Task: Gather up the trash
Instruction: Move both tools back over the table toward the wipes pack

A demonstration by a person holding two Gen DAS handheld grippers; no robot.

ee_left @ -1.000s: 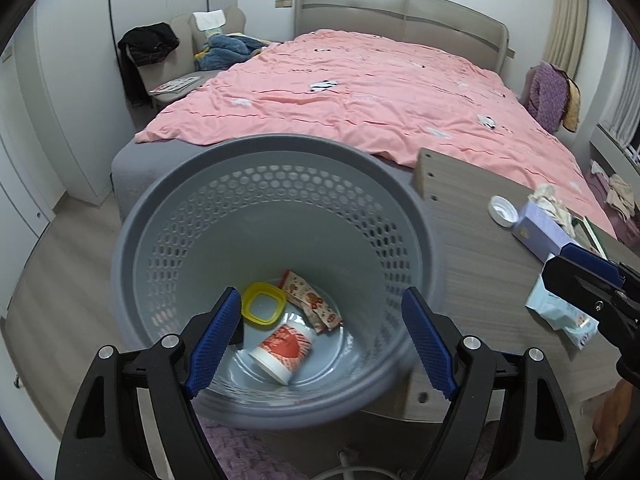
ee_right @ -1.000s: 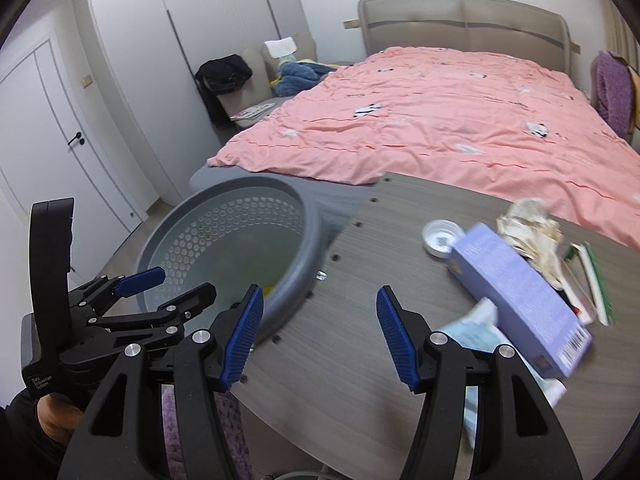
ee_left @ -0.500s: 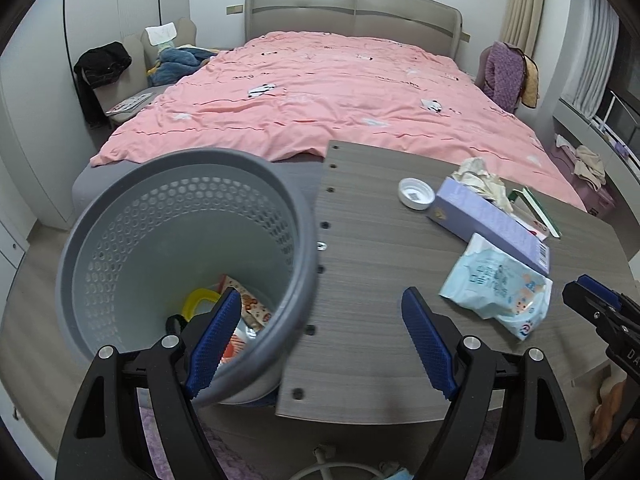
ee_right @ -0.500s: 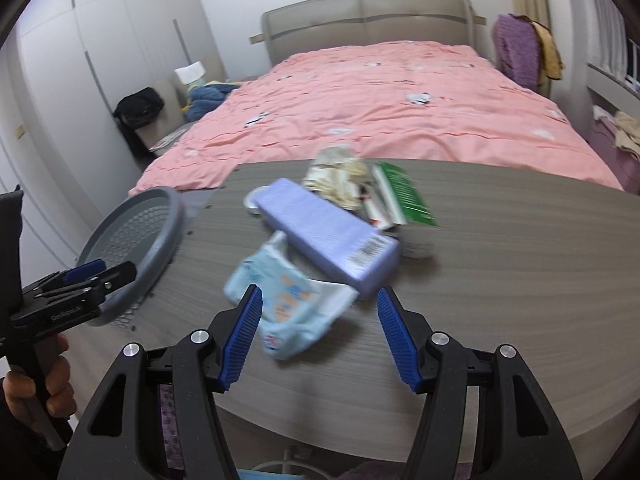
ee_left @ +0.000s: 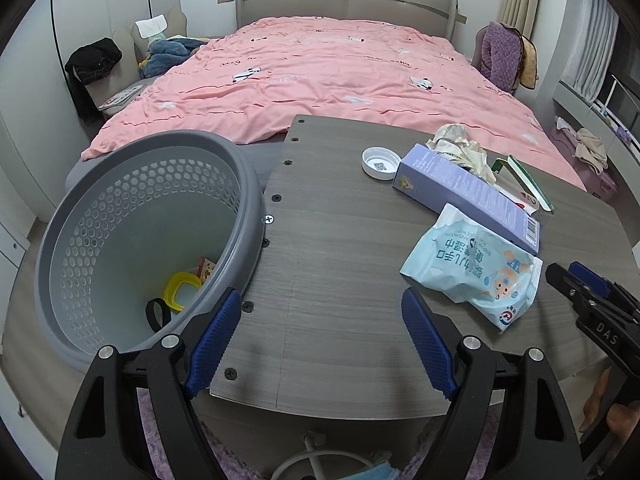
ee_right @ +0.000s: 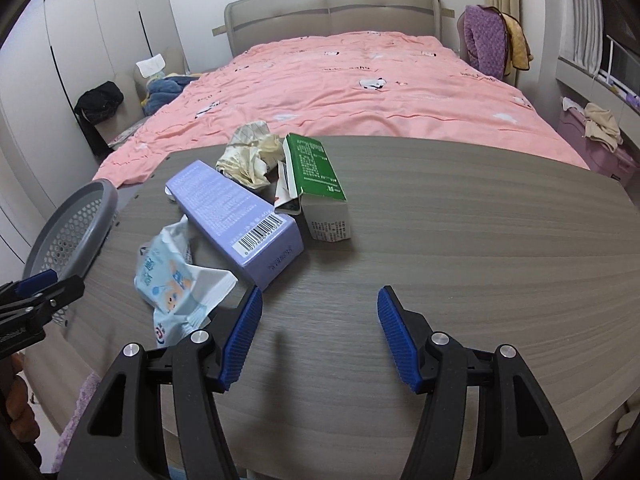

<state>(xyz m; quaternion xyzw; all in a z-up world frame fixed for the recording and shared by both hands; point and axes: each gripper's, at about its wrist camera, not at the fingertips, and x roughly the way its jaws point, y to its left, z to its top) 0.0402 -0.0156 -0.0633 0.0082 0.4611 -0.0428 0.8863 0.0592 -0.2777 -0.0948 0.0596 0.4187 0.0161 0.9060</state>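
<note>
A grey perforated bin (ee_left: pixel 132 236) stands against the table's left edge, with a yellow lid (ee_left: pixel 182 291) and wrappers inside; it also shows in the right wrist view (ee_right: pixel 72 224). On the wooden table (ee_left: pixel 340 260) lie a pale blue wet-wipe pack (ee_left: pixel 472 270) (ee_right: pixel 176 280), a purple box (ee_left: pixel 468 196) (ee_right: pixel 240 220), a white cap (ee_left: pixel 380 163), crumpled paper (ee_left: pixel 460 148) (ee_right: pixel 252 156) and a green box (ee_right: pixel 320 184). My left gripper (ee_left: pixel 320 336) is open and empty over the table's near edge. My right gripper (ee_right: pixel 320 336) is open and empty, right of the wipe pack.
A bed with a pink quilt (ee_left: pixel 320 76) lies behind the table. A chair with clothes (ee_left: pixel 152 48) stands at the back left, a purple garment (ee_left: pixel 500 56) at the back right. A purple rug (ee_left: pixel 160 432) lies under the table.
Both grippers swung right, away from the bin and over the table. The trash on the table has come closer in both views. Both stayed open.
</note>
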